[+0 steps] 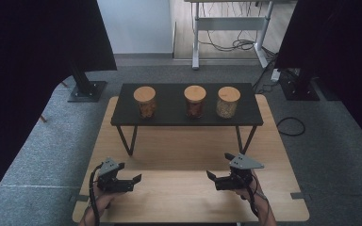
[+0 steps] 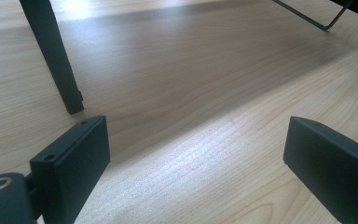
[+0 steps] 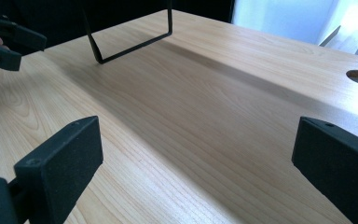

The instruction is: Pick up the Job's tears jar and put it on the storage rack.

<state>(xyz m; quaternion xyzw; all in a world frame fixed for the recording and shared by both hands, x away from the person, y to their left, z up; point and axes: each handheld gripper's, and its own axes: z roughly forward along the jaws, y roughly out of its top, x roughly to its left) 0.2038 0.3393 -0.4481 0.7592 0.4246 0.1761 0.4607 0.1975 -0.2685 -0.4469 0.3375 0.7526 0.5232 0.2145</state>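
step: start, both tools low over the pale wooden table (image 1: pixel 179 197), nothing grasped | left gripper (image 1: pixel 133 180): jaws wide apart, empty | right gripper (image 1: pixel 215 175): jaws wide apart, empty | three cork-lidded glass jars (image 1: pixel 194 101) stand ahead of both on the black metal-legged shelf (image 1: pixel 169 117), well apart from them | next, likely: lift and reach forward to a jar

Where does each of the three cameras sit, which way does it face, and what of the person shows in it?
High view: above the person's side, facing forward and down on the table, black shelf and three jars; both forearms, left gripper and right gripper show.
Left gripper view: low over the table, between its own open jaws, toward a shelf leg.
Right gripper view: low, across the table toward a shelf leg; the left gripper shows.
All share the table and shelf legs.
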